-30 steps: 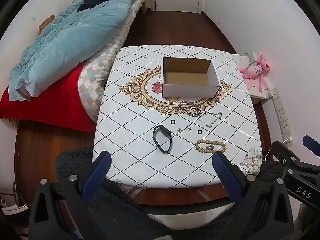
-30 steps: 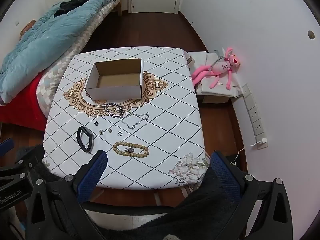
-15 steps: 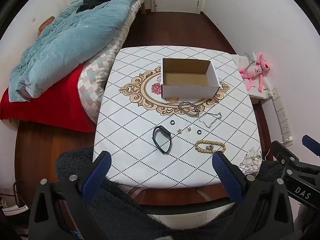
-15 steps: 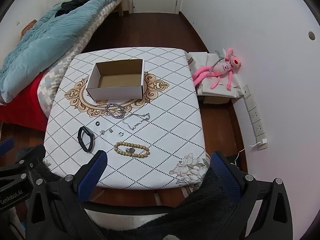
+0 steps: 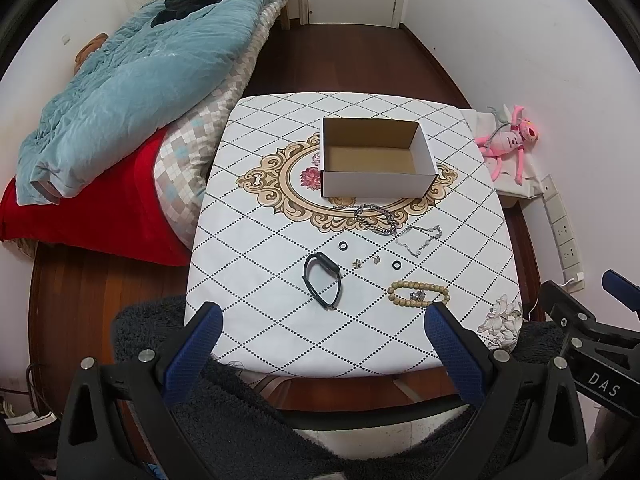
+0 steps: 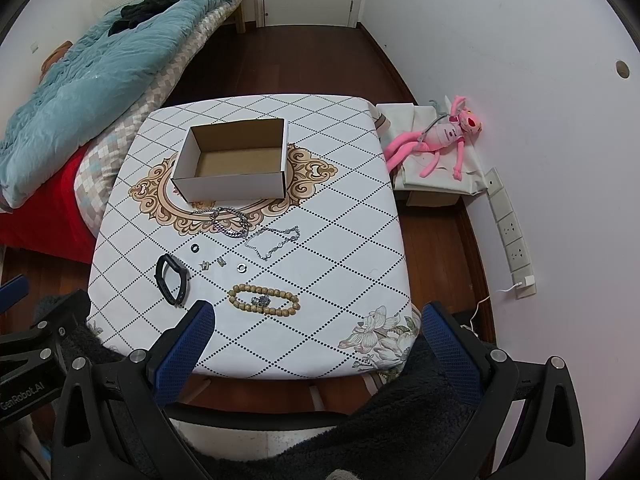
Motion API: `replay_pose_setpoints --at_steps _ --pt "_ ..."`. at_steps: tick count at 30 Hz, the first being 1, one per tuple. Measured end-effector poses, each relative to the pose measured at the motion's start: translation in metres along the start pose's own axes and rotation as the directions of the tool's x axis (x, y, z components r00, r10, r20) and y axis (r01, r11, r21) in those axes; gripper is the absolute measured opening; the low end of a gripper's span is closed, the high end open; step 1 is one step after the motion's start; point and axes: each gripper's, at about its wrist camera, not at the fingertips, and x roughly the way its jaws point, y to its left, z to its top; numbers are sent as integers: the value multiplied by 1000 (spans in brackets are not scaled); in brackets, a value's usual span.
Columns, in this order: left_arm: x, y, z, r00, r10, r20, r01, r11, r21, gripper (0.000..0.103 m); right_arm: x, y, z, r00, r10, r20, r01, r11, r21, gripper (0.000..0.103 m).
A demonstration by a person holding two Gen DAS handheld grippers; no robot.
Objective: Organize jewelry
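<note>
Nothing shifted over the last second. Your left tool [image 5: 320,326] and right tool [image 6: 316,326] hung wide open, empty, short of the desk [image 5: 260,320]. Beaded bracelet [image 6: 264,300], black band [image 5: 323,283], chains: all outside the cardboard box [image 5: 376,160]. Step: first pick, probably the beads.

Both fisheye views look forward and down from above the counter's [image 5: 256,184] near edge, well back from it; the left wrist view sits further left, taking in more of the bed [image 5: 120,80]; the right wrist view sits further right, showing more wall; both share the whole counter [image 6: 360,216], the cardboard box [image 5: 376,182] [image 6: 232,184] and the doorway beyond.
</note>
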Motion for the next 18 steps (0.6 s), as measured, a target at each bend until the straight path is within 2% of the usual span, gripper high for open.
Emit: replay_pose_setpoints --at_steps 18 --pt "0 -2 2 1000 -3 3 3 1000 4 103 -1 0 1 1000 0 -1 0 1000 0 103"
